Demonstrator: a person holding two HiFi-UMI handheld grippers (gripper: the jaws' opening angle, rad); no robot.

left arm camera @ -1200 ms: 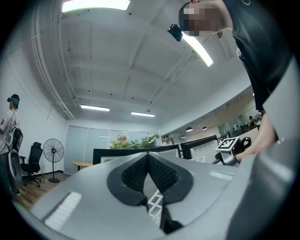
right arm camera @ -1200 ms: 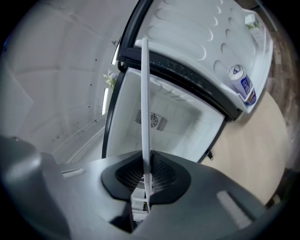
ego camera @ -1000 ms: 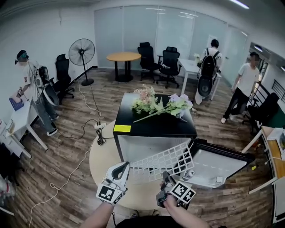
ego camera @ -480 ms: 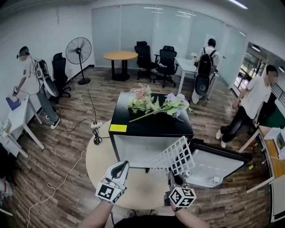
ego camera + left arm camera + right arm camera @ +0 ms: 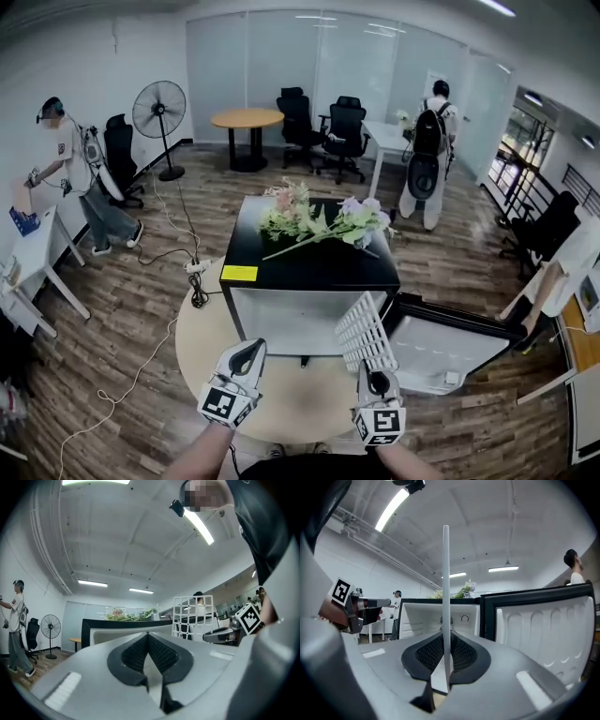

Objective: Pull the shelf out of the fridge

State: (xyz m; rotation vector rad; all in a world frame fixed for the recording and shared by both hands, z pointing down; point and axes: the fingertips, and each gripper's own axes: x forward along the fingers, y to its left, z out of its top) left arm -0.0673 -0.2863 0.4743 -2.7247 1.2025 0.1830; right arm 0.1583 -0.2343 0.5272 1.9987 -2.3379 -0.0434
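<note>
On my left, the left gripper [image 5: 246,352] hangs over the round table [image 5: 202,342] in front of the fridge [image 5: 309,272], about where it was a second ago. Its own view shows the jaws closed pad to pad with nothing between them, so it's playing no part here.

The fridge sits in the middle of the table with flowers [image 5: 319,220] lying across its black top. Its cavity looks bare from the head view, and that's the real change. A second ago the shelf [image 5: 364,330] lay broad and nearly flat, its far edge at the fridge mouth. Half a second ago it was tipped up on a slant. Now it stands nearly on edge, clear of the opening, just right of the cavity and in front of the open door [image 5: 459,342]. I judge the pull itself is done — what's left is carrying the shelf away and setting it down.

The right gripper [image 5: 375,382] has the shelf. In its own view the white grid shows edge-on as a thin upright bar running up from between the pads, and the jaws are all but closed on its near rim — a narrow pinch. I can't quite tell whether the shelf's lower corner brushes the door, because the angle is poor there.
</note>
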